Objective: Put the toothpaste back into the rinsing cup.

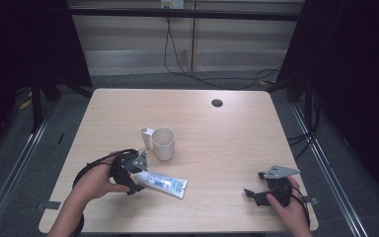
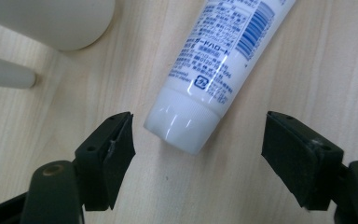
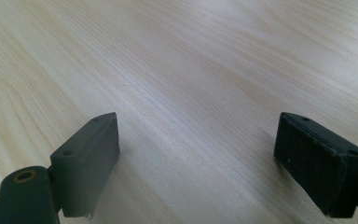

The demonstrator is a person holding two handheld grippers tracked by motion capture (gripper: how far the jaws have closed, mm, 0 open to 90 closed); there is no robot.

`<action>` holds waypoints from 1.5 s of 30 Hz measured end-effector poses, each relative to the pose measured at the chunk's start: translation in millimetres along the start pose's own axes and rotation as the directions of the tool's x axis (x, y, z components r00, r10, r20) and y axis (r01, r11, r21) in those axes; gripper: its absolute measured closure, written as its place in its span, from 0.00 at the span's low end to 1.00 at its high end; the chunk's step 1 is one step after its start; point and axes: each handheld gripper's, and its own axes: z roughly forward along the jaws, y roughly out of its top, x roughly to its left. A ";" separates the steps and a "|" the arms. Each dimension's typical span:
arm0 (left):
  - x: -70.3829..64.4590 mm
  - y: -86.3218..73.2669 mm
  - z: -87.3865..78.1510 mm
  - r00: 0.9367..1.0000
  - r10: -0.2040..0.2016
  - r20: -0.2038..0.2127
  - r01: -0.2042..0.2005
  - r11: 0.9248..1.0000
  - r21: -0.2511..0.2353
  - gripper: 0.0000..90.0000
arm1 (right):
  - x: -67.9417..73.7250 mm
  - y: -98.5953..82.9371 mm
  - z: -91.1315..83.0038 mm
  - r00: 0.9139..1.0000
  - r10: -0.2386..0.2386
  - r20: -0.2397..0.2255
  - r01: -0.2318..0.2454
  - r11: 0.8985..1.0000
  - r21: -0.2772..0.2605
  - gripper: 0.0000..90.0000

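A white toothpaste tube (image 1: 163, 182) with blue print lies flat on the wooden table (image 1: 227, 133), its cap end toward my left gripper (image 1: 137, 183). In the left gripper view the tube's white cap (image 2: 182, 126) sits just ahead of and between the two open jaws, touching neither; my left gripper (image 2: 198, 140) holds nothing. A white mug (image 1: 163, 143) with its handle to the left stands upright just behind the tube. My right gripper (image 1: 249, 193) rests low at the table's front right, open over bare wood (image 3: 196, 144).
A dark round grommet hole (image 1: 217, 102) sits near the table's far edge. Black cables (image 1: 187, 69) run across the grey floor behind the table. In the left gripper view the mug's base (image 2: 51, 23) and handle (image 2: 4, 72) stand at the upper left.
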 end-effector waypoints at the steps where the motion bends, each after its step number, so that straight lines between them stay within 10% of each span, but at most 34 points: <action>1: -0.4 1.4 0.5 1.000 0.005 0.002 -0.005 1.000 0.010 0.28 | -0.1 0.0 0.1 1.000 -0.002 0.000 0.002 1.000 -0.001 0.15; 45: -3.2 58.5 24.2 0.982 0.170 0.085 -0.178 0.980 0.091 0.30 | 0.0 0.0 0.0 1.000 0.000 0.000 0.000 1.000 0.000 0.15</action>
